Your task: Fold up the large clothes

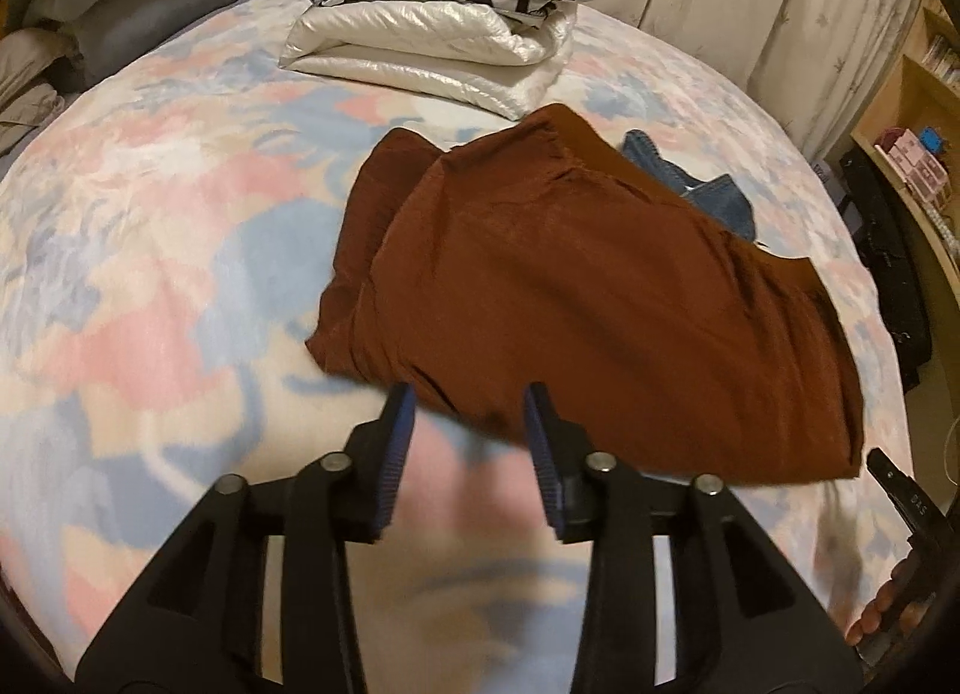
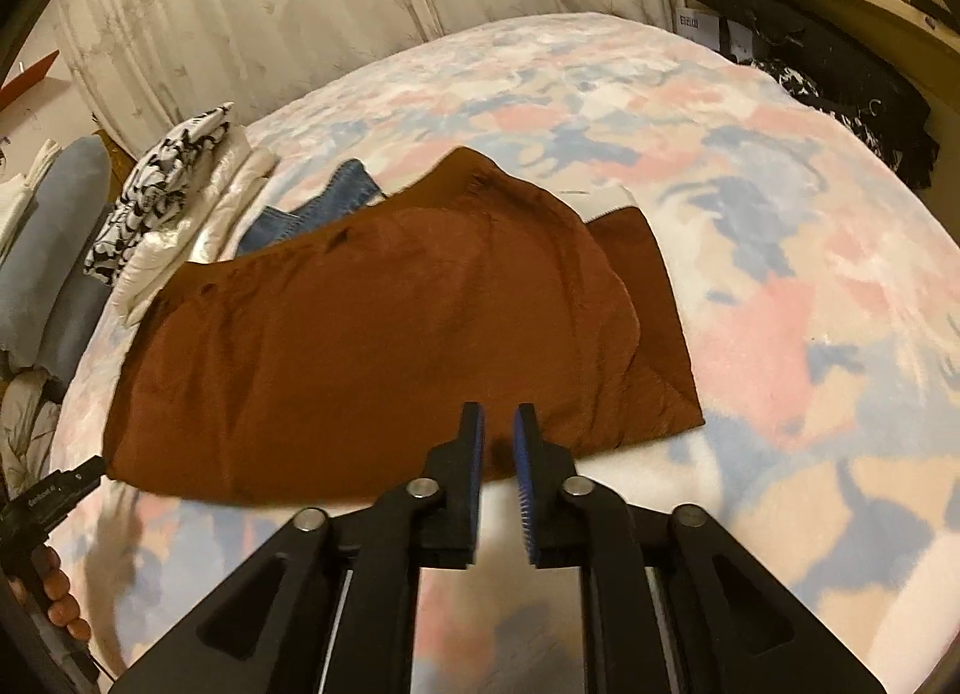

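A rust-brown garment (image 1: 570, 304) (image 2: 372, 346) lies folded flat on the bed's pastel floral cover (image 1: 150, 214) (image 2: 780, 274). My left gripper (image 1: 469, 394) hovers at the garment's near edge toward its left corner, jaws well apart with nothing between the blue pads. My right gripper (image 2: 499, 412) hangs over the near edge toward the right corner. Its jaws stand a narrow gap apart, and no cloth is pinched between them. A hand (image 2: 60, 592) holding the other tool shows at the picture's edge in each view.
A folded white puffy jacket under a black-and-white printed cloth (image 1: 432, 3) (image 2: 174, 202) sits at the far side. Denim (image 1: 708, 190) (image 2: 324, 208) pokes out behind the brown garment. Grey-blue pillows (image 1: 150, 3), a curtain (image 2: 270, 3), a shelf (image 1: 900, 153) and a black bag (image 2: 828, 81) border the bed.
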Tool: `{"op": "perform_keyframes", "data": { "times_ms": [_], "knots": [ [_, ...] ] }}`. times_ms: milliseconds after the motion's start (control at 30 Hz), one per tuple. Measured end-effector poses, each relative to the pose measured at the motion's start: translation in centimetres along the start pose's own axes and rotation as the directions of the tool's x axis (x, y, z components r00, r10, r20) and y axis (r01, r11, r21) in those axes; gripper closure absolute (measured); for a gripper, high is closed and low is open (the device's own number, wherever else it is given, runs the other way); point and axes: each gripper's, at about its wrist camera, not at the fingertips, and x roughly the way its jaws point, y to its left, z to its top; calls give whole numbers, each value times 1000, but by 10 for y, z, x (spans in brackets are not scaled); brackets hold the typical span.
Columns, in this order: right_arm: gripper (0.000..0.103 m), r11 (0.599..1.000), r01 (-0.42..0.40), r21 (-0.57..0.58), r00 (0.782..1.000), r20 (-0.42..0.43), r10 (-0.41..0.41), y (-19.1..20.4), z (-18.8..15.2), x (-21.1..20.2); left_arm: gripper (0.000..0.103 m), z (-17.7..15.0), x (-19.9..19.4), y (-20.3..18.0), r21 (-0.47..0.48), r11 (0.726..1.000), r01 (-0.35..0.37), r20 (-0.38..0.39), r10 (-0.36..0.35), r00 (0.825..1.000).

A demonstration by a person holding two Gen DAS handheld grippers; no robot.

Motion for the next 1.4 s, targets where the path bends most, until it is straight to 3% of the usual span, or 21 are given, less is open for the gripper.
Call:
{"op": "perform_keyframes", "data": {
  "times_ms": [67, 100, 267, 333, 433, 633, 767, 1067, 1400],
  "knots": [
    [73, 1000, 6, -6, 1000, 11, -6, 8, -2, -10, 66, -4, -7, -3, 5, 1000, 13, 0, -13, 1000],
    [71, 1000, 9, -15, 1000, 14, -9, 13, -3, -14, 65, -6, -10, -4, 6, 1000, 19, -2, -19, 1000],
    [70, 997, 12, -78, 999, 46, -9, 41, -5, -33, 59, -17, -18, -5, -8, 998, 63, -15, -63, 998],
    [70, 995, 1, -96, 999, 50, 4, 50, -6, -39, 51, -21, -16, -3, -27, 995, 91, -28, -92, 995],
    [70, 992, -3, -130, 998, 59, 11, 65, -10, -48, 49, -28, -7, 2, -76, 986, 149, -63, -154, 986],
    [70, 984, -52, -173, 996, 57, 63, 87, -17, -57, 44, -36, 25, 17, -251, 928, 274, -106, -308, 945],
    [70, 976, -98, -193, 993, 45, 109, 98, -19, -55, 44, -38, 39, 22, -298, 907, 298, -72, -333, 940],
    [70, 959, -158, -237, 987, -2, 162, 125, -7, -20, 40, -9, 75, 19, -312, 899, 307, -26, -331, 943],
    [75, 950, -155, -271, 986, 15, 165, 189, 65, 65, 40, 20, 104, 24, -316, 873, 371, 12, -387, 922]
  ]
}}
